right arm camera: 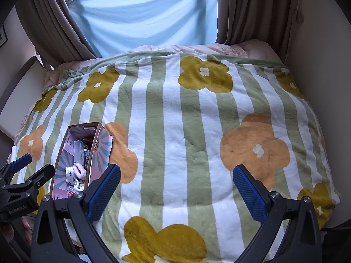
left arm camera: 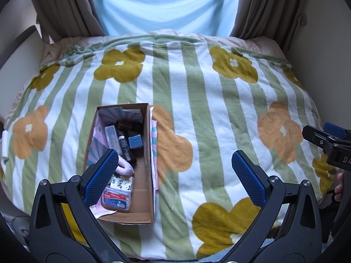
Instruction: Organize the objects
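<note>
An open cardboard box [left arm camera: 147, 160] lies on a flowered, green-striped blanket [left arm camera: 197, 109]. Inside it I see a clear case [left arm camera: 111, 137], a small blue box [left arm camera: 135, 142], a dark patterned item [left arm camera: 124, 145], a pink soft thing [left arm camera: 125, 168], a black-and-white packet [left arm camera: 121, 184] and a red-and-blue flat case [left arm camera: 116, 198]. My left gripper [left arm camera: 175, 175] stands open above the blanket, its left finger over the box. My right gripper [right arm camera: 176, 191] is open over bare blanket, to the right of the box [right arm camera: 95, 151]. Each gripper shows at the edge of the other view: left [right arm camera: 24, 171], right [left arm camera: 324, 135].
The blanket covers a bed that runs to a blue sheet [left arm camera: 164, 4] hung between brown curtains [left arm camera: 65, 6]. A white wall [left arm camera: 324, 54] stands close on the right, a dark-framed panel [left arm camera: 19, 50] on the left. A small white object [left arm camera: 4, 142] lies at the blanket's left edge.
</note>
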Demonstrator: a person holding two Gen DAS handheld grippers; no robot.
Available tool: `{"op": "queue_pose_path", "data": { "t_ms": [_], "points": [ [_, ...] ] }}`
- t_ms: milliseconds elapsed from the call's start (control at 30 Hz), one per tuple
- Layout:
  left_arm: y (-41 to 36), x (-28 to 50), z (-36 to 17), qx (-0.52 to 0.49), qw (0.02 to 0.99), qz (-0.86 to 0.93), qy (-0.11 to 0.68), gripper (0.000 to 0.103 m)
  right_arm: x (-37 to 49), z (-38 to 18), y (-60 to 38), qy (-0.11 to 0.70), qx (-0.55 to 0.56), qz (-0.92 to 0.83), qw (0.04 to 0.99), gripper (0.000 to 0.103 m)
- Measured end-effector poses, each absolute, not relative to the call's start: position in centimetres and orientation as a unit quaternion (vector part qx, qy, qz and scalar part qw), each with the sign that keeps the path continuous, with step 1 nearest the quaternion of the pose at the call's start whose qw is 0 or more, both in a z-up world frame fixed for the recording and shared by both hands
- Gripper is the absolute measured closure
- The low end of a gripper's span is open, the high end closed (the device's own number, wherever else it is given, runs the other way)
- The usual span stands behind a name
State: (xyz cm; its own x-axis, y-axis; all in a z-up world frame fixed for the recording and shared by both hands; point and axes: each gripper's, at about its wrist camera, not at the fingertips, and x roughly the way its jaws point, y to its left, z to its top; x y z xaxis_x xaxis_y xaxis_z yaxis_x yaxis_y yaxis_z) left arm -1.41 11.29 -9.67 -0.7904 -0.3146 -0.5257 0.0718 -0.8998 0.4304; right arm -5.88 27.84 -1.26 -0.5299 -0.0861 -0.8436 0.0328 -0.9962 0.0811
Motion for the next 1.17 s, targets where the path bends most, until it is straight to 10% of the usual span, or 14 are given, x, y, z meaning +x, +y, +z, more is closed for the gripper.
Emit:
{"op": "queue_pose_path", "data": {
  "t_ms": [1167],
  "points": [
    [12.2,-0.2,-8.8,0.247,0.122,-0.936,-0.219,0.0,-7.3,-0.8,29.1,-0.026,0.485,-0.874,0.032,0.001]
  ]
}}
